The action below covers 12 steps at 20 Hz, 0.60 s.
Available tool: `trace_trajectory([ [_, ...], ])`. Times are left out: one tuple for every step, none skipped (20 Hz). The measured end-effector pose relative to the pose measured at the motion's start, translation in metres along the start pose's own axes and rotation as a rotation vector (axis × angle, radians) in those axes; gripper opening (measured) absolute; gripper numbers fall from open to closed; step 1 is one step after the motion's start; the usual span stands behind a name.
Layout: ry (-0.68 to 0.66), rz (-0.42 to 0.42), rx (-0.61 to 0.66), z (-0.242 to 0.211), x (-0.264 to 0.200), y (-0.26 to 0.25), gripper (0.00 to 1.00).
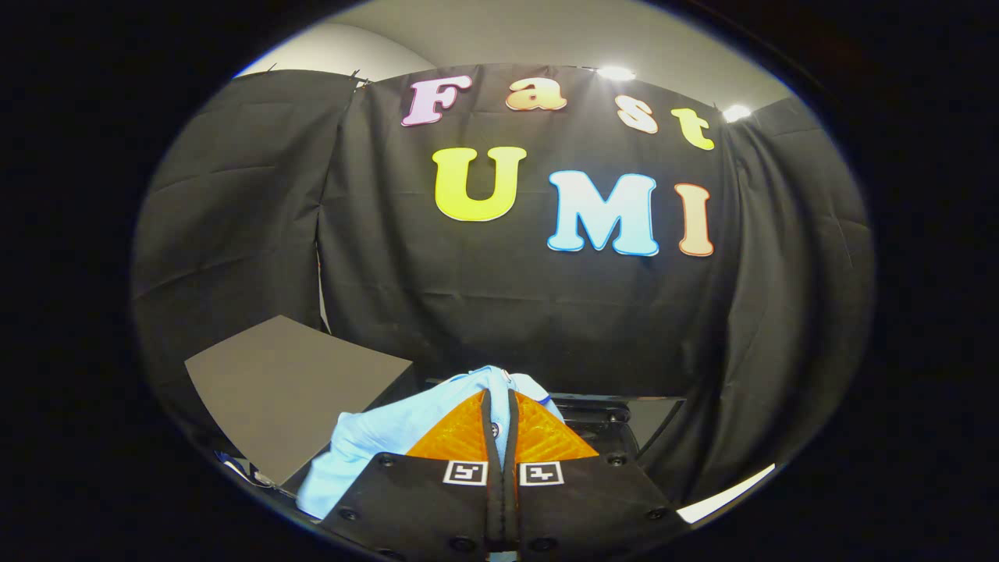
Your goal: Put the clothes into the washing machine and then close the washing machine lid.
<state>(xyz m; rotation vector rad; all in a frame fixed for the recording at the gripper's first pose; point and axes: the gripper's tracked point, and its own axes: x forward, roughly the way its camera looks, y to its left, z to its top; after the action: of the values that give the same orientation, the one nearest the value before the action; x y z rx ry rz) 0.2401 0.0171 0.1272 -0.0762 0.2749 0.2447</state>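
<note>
While held: your gripper (499,406) is clamped on the pale blue cloth garment (375,437), fingers nearly together, fabric pinched between and draping left.
Lid: grey flat panel (289,382) stands raised, beside the garment.
Left: likely drop-in, release, lid closing.

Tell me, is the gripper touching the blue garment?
Touching. In the gripper view, the gripper has its fingers closed with a strip of the blue garment pinched between them, the rest draping down beside them.
</note>
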Motion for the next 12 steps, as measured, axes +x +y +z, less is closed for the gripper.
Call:
trace_trajectory([
  [0.007, -0.006, 0.006, -0.004, -0.002, -0.005, 0.01],
  [0.012, -0.014, 0.008, -0.007, -0.002, -0.011, 0.01],
  [0.020, -0.025, 0.008, -0.013, -0.003, -0.018, 0.01],
  [0.026, -0.032, 0.011, -0.016, -0.003, -0.023, 0.01],
  [0.032, -0.037, 0.015, -0.020, -0.002, -0.026, 0.01],
  [0.042, -0.046, 0.018, -0.024, 0.000, -0.030, 0.01],
  [0.053, -0.049, 0.024, -0.030, 0.001, -0.033, 0.01],
  [0.060, -0.054, 0.031, -0.035, 0.003, -0.035, 0.01],
  [0.073, -0.057, 0.038, -0.043, 0.004, -0.037, 0.01],
  [0.088, -0.058, 0.046, -0.051, 0.007, -0.038, 0.01],
  [0.104, -0.059, 0.055, -0.061, 0.010, -0.038, 0.01],
  [0.119, -0.060, 0.064, -0.070, 0.013, -0.038, 0.01],
])
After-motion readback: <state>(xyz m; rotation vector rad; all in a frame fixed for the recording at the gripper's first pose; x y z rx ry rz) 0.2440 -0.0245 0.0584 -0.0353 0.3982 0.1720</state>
